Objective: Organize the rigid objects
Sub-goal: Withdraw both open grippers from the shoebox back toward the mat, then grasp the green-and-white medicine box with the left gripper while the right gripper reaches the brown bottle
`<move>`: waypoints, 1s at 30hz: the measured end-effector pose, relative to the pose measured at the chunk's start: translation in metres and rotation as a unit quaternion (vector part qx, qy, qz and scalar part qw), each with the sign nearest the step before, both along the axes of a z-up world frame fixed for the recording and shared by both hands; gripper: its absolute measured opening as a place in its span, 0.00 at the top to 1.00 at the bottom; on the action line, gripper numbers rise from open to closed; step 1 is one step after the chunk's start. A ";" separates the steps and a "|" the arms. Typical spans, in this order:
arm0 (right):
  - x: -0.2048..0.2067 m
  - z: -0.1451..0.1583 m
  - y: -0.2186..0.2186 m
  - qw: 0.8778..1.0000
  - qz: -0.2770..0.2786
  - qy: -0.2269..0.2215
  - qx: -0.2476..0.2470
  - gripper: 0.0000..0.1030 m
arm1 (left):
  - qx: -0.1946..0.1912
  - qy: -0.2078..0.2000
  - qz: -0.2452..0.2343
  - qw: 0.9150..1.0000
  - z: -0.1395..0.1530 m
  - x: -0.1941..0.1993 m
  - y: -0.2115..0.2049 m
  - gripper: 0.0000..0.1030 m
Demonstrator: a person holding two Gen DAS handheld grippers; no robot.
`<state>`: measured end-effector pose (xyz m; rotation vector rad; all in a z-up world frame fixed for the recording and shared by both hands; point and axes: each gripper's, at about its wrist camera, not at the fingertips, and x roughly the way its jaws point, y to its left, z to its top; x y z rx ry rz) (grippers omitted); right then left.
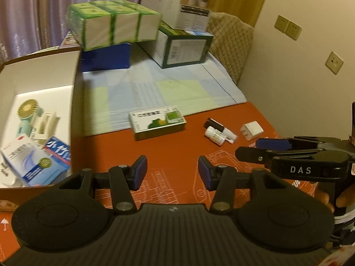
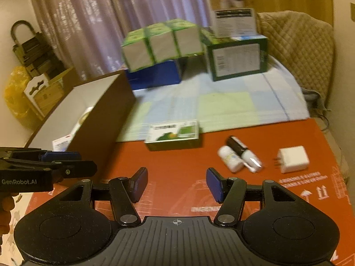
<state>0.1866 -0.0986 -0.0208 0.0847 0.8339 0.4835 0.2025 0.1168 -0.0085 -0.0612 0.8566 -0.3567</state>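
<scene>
A green and white medicine box lies on the red table beyond both grippers. Two small bottles and a white charger plug lie to its right. An open cardboard box at the left holds a small green fan and blue-white medicine boxes. My left gripper is open and empty above the table. My right gripper is open and empty, nearer the bottles.
A pale checked cloth covers the far table. Stacked green tissue packs, a blue box and a green-edged carton stand at the back. A quilted chair back is at the right.
</scene>
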 end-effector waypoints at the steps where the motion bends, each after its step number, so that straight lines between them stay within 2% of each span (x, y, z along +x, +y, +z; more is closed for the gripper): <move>1: 0.001 -0.001 -0.005 1.000 -0.004 0.002 -0.001 0.46 | 0.002 0.001 -0.003 1.000 -0.002 0.002 -0.004 0.55; 14: 0.024 -0.022 -0.034 0.999 -0.032 0.013 -0.015 0.46 | 0.034 0.003 -0.031 0.999 -0.026 0.042 -0.035 0.55; 30: 0.092 -0.050 -0.038 0.997 -0.057 0.028 -0.036 0.46 | 0.076 0.023 -0.070 0.994 -0.056 0.122 -0.045 0.54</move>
